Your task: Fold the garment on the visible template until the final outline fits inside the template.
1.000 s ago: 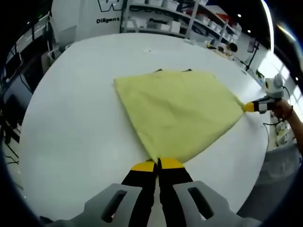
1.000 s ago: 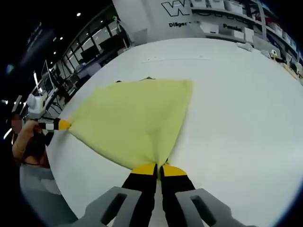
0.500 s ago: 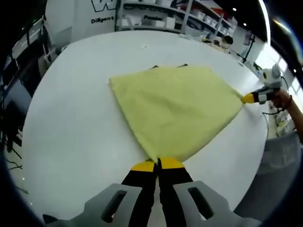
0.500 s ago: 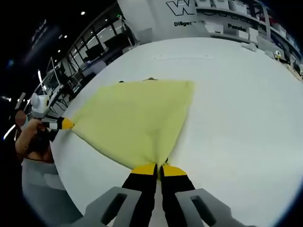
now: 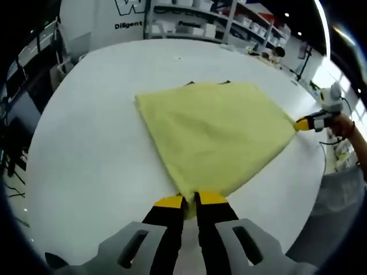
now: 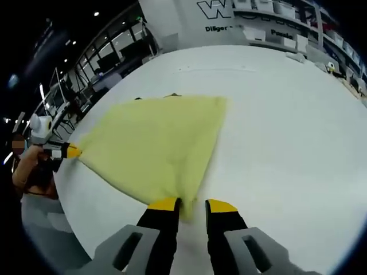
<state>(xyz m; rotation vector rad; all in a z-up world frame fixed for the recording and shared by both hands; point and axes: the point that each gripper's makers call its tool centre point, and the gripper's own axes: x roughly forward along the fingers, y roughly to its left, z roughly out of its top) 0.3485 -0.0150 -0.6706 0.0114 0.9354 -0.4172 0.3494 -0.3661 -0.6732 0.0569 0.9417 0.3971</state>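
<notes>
— Yellow garment (image 5: 215,134) lies flat on our white counter (image 5: 92,154); right gripper (image 6: 189,204) jaws spread, left gripper (image 5: 190,200) barely parted at its corner.
— If we snag cloth withdrawing, the fold drags off the template — we judge.

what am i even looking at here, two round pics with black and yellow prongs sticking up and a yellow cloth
There is no robot: a person holds a clamp tool in each hand, and a camera rides on each tool. One picture looks along the left gripper, the other along the right gripper. The prongs are their fingers. On the white table lies a folded yellow garment. The left fingers have a slight gap, with a corner of the cloth bunched between them. The right fingers stand apart, with the cloth's corner lying beside the left one. Each tool also shows at the edge of the other's picture, at the cloth's far corner.
</notes>
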